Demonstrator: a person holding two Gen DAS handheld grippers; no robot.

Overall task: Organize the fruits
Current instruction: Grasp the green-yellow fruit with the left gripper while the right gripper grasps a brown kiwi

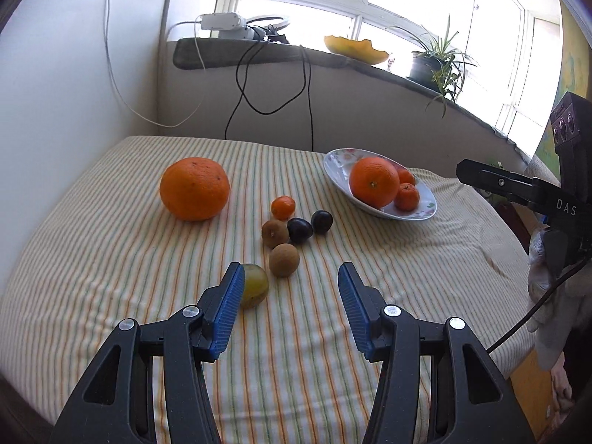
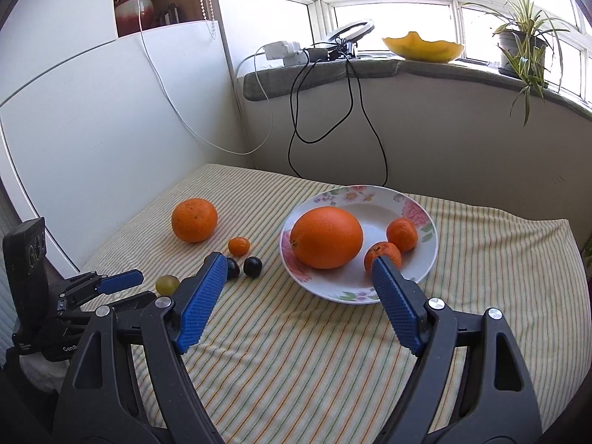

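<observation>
Both claws gape empty: the left claw [image 1: 292,273] beside a green fruit [image 1: 254,285], the right claw [image 2: 299,266] before the floral plate [image 2: 425,218].

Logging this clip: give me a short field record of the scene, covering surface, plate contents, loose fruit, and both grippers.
surface: striped cloth over the table
plate: floral plate holding a large orange and two mandarins
loose fruit: big orange, small mandarin, two dark plums, two brown kiwis, one green fruit, all on the cloth
left gripper: open, holding nothing, green fruit beside its left finger
right gripper: open, holding nothing, in front of the plate
</observation>
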